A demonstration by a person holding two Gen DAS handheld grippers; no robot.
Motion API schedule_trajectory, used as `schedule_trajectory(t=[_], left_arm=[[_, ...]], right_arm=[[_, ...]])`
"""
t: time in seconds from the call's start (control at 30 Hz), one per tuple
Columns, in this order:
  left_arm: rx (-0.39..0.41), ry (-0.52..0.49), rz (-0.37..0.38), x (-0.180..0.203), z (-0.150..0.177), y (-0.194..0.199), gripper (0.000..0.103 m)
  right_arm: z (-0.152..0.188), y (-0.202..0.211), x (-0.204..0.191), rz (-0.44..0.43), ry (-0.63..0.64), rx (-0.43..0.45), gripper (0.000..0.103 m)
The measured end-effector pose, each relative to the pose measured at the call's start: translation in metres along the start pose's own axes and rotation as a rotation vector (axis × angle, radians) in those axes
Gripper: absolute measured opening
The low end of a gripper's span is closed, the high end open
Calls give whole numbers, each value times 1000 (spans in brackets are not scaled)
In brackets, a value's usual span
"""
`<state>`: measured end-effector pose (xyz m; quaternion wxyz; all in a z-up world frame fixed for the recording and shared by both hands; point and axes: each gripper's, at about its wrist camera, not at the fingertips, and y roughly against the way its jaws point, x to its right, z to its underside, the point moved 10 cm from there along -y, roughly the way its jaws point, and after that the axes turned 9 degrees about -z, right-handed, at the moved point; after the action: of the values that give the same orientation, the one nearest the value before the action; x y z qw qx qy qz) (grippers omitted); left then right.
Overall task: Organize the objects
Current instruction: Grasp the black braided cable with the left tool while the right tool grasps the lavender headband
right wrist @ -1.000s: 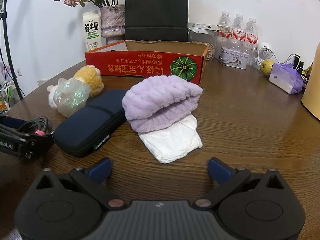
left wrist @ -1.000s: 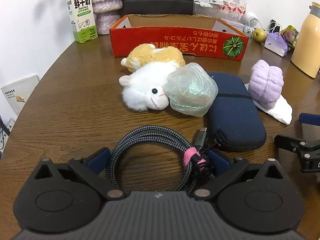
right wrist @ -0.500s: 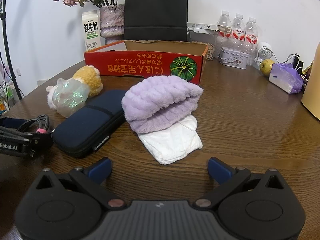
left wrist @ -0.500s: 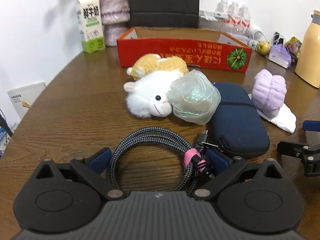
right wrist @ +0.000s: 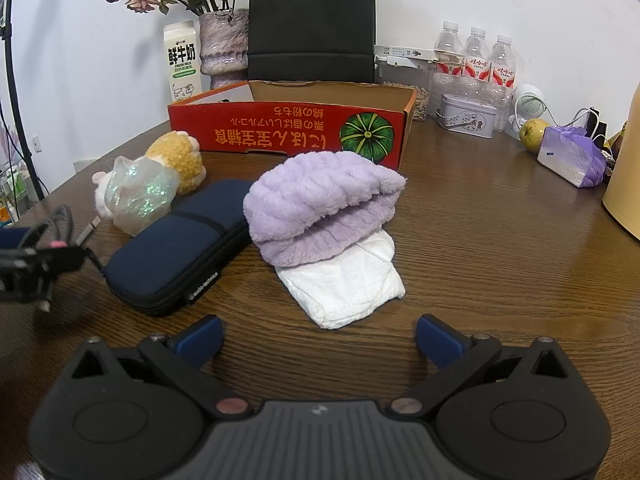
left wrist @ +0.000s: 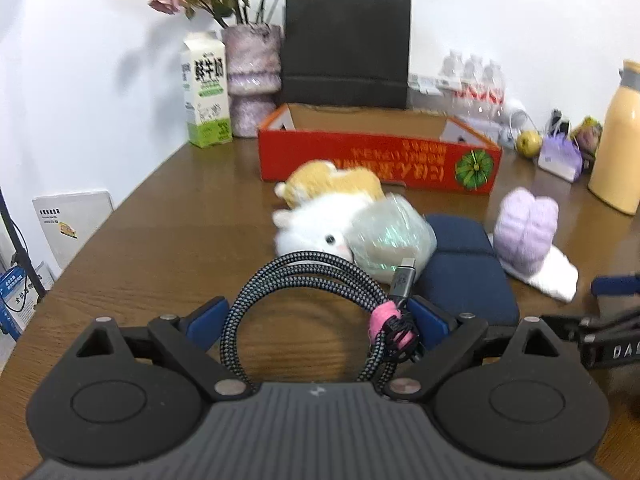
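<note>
A black-and-white braided cable (left wrist: 304, 276), coiled and tied with a pink strap, sits between the blue pads of my left gripper (left wrist: 318, 318). The jaws are closing and both pads press the coil, which hangs just off the table. Beyond it lie a white plush (left wrist: 312, 228), a yellow plush (left wrist: 336, 180), an iridescent bag (left wrist: 392, 236) and a navy zip case (left wrist: 464, 276). My right gripper (right wrist: 318, 336) stands open with nothing in it, just in front of a purple fluffy cloth (right wrist: 320, 200) lying on a white folded cloth (right wrist: 348, 284). An open red cardboard box (right wrist: 280, 128) stands behind.
A milk carton (left wrist: 206, 92), a flower vase (left wrist: 252, 80) and a black paper bag (left wrist: 346, 46) line the back wall. Water bottles (right wrist: 474, 60), a tin (right wrist: 466, 116), a pear (right wrist: 532, 134), a purple pouch (right wrist: 570, 156) and a yellow flask (left wrist: 620, 136) crowd the right.
My left gripper has tilted upward and risen a little with the cable, whose plug end now sticks up. The right gripper has stayed put.
</note>
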<state>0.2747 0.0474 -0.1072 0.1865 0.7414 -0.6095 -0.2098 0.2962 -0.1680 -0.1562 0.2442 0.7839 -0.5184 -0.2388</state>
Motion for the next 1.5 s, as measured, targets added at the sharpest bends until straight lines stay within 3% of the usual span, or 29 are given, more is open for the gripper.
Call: schedule_trajectory(t=[0.23,0.5,0.67,1.03,1.27,1.37,1.5], left_arm=[[48,33,10,-11,-17,6,96],[71,47,27,-15,-28,4,96],[76,62,26,-19,-31,2,96],[86,72,38,-16,-39,-2,96],[67,79,46,-10,-40,-9,96],[65,79,46,-9,-39,-9,96],[66,76,45,-7,-40,-7,96]], right_arm=[[-1,1,0,-2,-3,6,103],[-24,20,1,20,2,124,103],[-41,15,6,30,2,144,103],[-68,-14,14,-17,-28,113,103],[-67,-42,9,-58,-72,70,103],[-64,-45,6,-70,-75,68,99],[-65,-43,10,-82,-101,78,81]])
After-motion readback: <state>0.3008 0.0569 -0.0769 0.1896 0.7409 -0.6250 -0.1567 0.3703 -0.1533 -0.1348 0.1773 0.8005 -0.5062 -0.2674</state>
